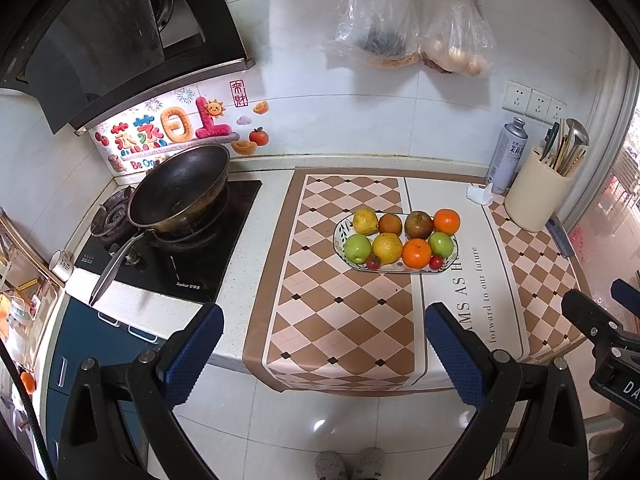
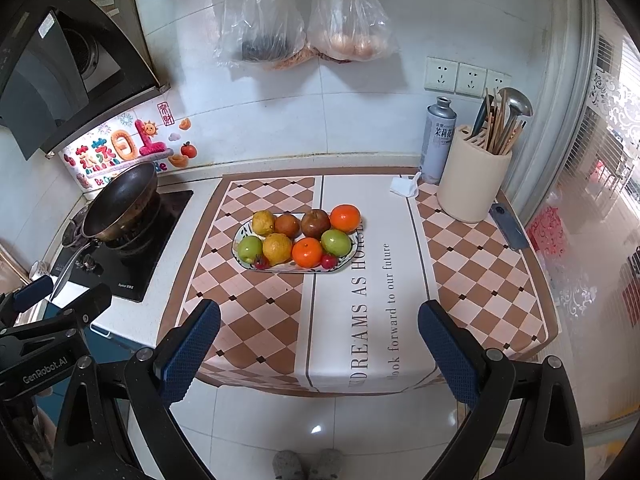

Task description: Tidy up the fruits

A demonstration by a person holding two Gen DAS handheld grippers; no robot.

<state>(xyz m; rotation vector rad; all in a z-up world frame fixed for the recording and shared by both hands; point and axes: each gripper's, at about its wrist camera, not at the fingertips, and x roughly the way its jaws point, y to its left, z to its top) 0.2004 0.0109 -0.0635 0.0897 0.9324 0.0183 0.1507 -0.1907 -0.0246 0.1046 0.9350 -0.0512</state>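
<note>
An oval patterned plate (image 1: 340, 240) (image 2: 237, 240) sits on the checkered counter mat and holds several fruits in two rows. The back row has a yellow pear (image 1: 365, 221), two brown fruits (image 1: 419, 224) and an orange (image 1: 446, 221). In front lie a green apple (image 1: 358, 248), a yellow fruit (image 1: 387, 248), an orange (image 1: 416, 253), another green apple (image 1: 441, 244) and two small red fruits (image 1: 373, 262). My left gripper (image 1: 323, 354) and my right gripper (image 2: 319, 350) both hang open and hold nothing, in front of the counter edge, well short of the plate.
A black wok (image 1: 180, 188) rests on the gas stove at the left. A spray can (image 2: 438, 140), a cream utensil holder (image 2: 474, 178) and a crumpled tissue (image 2: 404, 186) stand at the back right. Plastic bags (image 2: 304, 12) hang on the tiled wall. Slippered feet (image 2: 308, 464) show below.
</note>
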